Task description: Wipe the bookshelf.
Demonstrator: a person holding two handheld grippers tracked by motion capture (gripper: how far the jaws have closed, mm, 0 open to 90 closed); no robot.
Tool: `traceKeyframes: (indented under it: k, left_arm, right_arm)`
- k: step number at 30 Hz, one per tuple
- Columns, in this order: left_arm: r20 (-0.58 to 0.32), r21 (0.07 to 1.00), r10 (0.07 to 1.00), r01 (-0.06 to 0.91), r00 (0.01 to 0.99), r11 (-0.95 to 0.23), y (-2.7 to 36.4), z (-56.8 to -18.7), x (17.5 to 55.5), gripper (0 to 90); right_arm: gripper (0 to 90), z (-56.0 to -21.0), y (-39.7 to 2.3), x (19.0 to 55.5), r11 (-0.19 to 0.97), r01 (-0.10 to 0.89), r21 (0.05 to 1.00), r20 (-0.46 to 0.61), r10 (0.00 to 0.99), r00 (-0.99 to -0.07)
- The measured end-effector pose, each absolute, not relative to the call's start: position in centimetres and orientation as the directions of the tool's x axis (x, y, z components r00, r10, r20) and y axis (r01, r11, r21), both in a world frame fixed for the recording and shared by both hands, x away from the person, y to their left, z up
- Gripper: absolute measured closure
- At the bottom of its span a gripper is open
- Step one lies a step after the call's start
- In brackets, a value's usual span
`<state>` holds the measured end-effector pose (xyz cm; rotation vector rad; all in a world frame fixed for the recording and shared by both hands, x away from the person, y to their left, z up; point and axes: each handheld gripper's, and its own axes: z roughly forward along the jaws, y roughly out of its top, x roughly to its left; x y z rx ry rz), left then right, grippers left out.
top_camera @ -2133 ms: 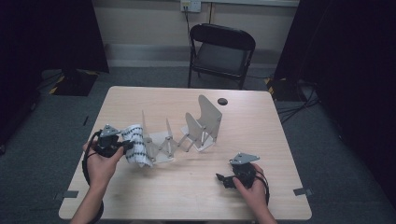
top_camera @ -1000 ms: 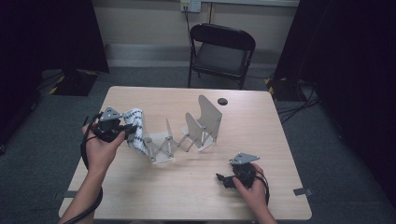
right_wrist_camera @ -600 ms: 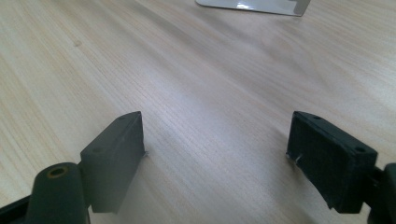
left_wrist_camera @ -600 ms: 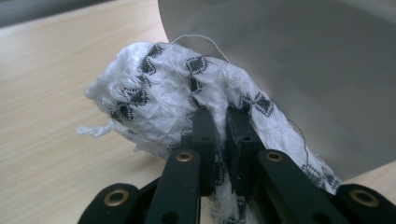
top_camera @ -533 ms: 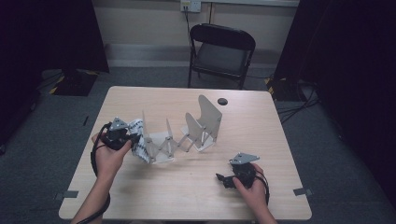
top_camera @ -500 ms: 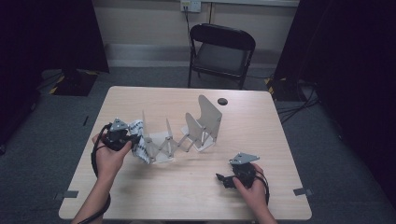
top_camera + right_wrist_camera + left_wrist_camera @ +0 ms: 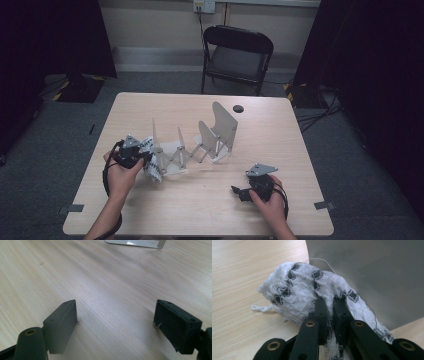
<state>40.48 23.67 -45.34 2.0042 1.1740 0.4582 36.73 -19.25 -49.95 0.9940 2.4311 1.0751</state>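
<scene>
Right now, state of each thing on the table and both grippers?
Left gripper: shut on the cloth.
Cloth: white with black pattern, bunched, lying on the table against the rack's end plate.
Rack: stretched out, plates upright.
Right gripper: open, nothing between the fingers, just above the table.
Chair: unfolded, nothing on it.
</scene>
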Motion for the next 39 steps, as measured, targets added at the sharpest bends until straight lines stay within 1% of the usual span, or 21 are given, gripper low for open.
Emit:
traceKeyframes:
  k: [23,32,39]
  left_arm:
    - [-0.067,0.728,0.857,0.612,0.511,-0.308,23.4,-48.0,39.8,82.2]
    - [-0.051,0.723,0.856,0.61,0.515,-0.324,23.6,-47.8,39.6,82.0]
    - [-0.073,0.735,0.862,0.612,0.501,-0.293,24.0,-47.0,39.4,82.4]
  right_arm:
    - [18.4,-49.9,-19.2,36.7,0.479,0.474,0.738,0.004,0.7,-0.714]
    - [18.4,-49.9,-19.2,36.7,0.48,0.474,0.738,0.004,0.7,-0.714]
    - [18.4,-50.0,-19.3,36.7,0.48,0.473,0.739,0.003,0.699,-0.715]
